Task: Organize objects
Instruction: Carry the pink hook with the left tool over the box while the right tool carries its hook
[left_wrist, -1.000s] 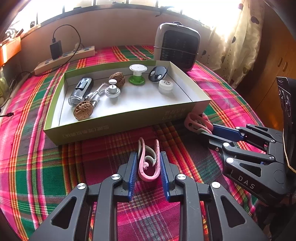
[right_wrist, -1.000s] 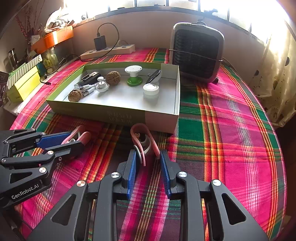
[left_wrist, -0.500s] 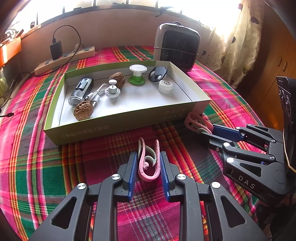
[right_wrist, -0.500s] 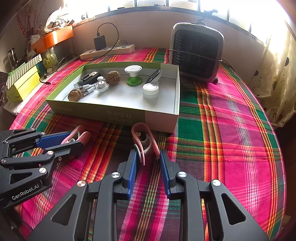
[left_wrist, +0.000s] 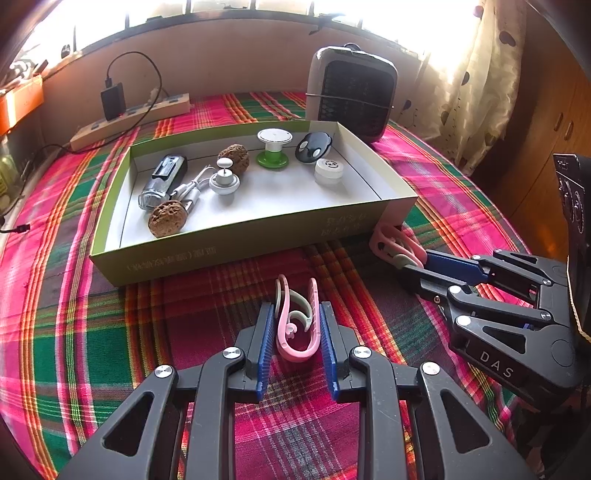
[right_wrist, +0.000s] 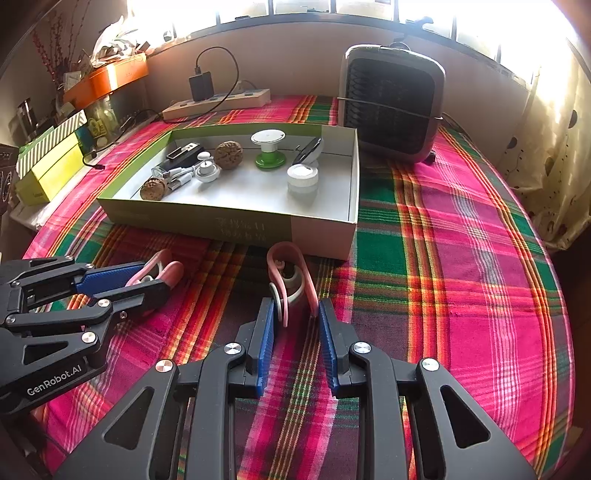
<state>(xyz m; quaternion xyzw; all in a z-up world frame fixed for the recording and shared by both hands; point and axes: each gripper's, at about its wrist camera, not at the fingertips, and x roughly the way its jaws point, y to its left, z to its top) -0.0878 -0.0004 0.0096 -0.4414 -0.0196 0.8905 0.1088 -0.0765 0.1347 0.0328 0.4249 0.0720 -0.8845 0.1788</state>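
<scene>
Sunlit from the window behind, the round worktop (left_wrist: 92, 332) carries a plaid cloth, a shallow green-sided box (left_wrist: 229, 247), a power strip (left_wrist: 129, 120) and a small heater (left_wrist: 354, 94).

Change noted: very little across the last second. Neither hand-held gripper has shifted, and the box contents, 2 walnuts (left_wrist: 168, 218) among them, are undisturbed. The right hand-held gripper (right_wrist: 295, 314) has closed a trace further and now stands at its narrowest, with the near ends of a pink clip (right_wrist: 290, 275) between its blue pads; whether the pads truly pinch it cannot be confirmed from this angle, though contact appears likely. The left hand-held gripper (left_wrist: 297, 325) stands partly open, its pads bearing on both sides of a second pink clip (left_wrist: 295, 325).

Location: both clips lie on the cloth just in front of the box, outside it.

Assessment: both grasps look settled. Lifting each clip over the near wall into the box appears to be the remaining step.
</scene>
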